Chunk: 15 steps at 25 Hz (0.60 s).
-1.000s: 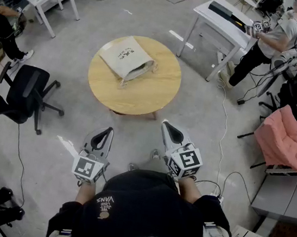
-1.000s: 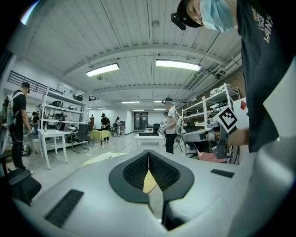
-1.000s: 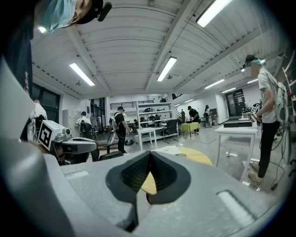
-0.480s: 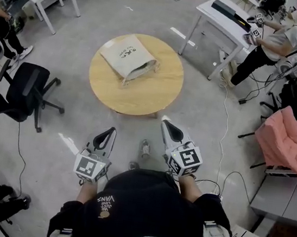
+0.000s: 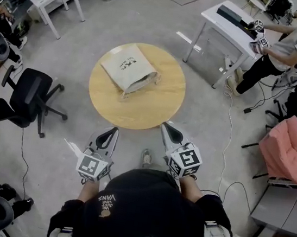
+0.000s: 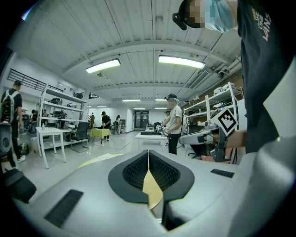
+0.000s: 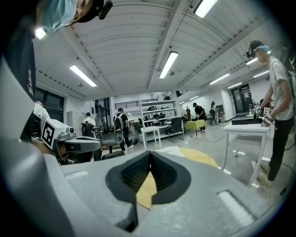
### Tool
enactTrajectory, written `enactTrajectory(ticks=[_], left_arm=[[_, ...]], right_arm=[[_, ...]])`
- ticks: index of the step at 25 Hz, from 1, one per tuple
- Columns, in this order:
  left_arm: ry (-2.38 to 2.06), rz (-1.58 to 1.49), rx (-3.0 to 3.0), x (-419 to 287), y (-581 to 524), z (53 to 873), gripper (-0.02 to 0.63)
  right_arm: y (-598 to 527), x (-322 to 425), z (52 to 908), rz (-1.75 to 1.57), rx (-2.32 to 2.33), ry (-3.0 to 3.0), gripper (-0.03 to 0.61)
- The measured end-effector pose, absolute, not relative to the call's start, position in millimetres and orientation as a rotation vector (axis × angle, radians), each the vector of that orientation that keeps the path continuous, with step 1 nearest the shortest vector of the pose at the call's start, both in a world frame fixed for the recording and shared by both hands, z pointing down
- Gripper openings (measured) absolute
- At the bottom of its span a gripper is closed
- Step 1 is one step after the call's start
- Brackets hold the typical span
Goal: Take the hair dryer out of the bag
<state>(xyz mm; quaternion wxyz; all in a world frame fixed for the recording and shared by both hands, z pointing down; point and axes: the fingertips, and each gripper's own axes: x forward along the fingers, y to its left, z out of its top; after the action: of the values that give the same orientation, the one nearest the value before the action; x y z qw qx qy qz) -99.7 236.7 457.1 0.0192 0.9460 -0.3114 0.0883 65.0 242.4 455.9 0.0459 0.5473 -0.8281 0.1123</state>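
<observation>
Left gripper (image 5: 112, 132) and right gripper (image 5: 165, 127) are both closed and empty, so pinching the limp bag (image 5: 128, 66) one-handed could drag it off your bench (image 5: 164, 105).

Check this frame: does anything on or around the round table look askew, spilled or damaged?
Nothing stands out. The bag lies flat on the table, with nothing spilled around it. The left gripper and right gripper, jaws shut and empty, are well apart from the bag.

bag (image 5: 129, 67) lies on round table (image 5: 162, 98)
</observation>
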Motion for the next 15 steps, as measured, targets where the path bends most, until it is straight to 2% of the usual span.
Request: enactTrajectory(ticks=[15], left_arm=[[-1.103, 0.288, 2.873, -50.8, 170.2, 465.1, 0.008]], right_arm=[[168.7, 111.0, 462.2, 0.333, 1.534, -2.613, -0.002]])
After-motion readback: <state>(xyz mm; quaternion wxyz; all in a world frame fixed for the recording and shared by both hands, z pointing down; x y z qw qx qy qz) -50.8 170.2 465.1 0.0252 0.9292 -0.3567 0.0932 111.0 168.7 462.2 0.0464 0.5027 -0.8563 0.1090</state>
